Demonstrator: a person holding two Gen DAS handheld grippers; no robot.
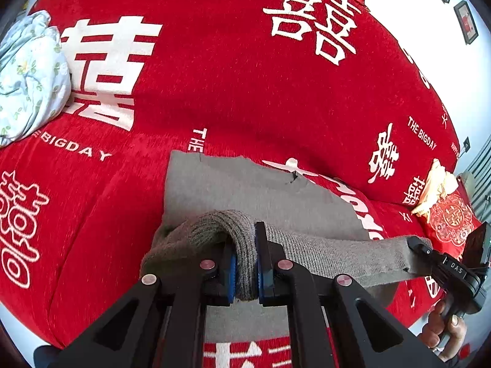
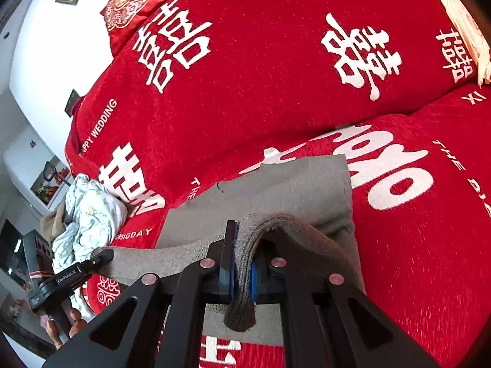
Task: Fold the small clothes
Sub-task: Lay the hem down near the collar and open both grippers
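The knit garment [image 1: 239, 190] lies on the sofa cover [image 1: 233, 86], a crumpled cloth [image 1: 30, 76] well apart to its left.

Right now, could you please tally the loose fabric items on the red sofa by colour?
Grey: 1, the grey knit garment, clamped by both grippers
Pale blue floral: 1, the floral bundle
Cream: 1, the cream cloth
Total: 3
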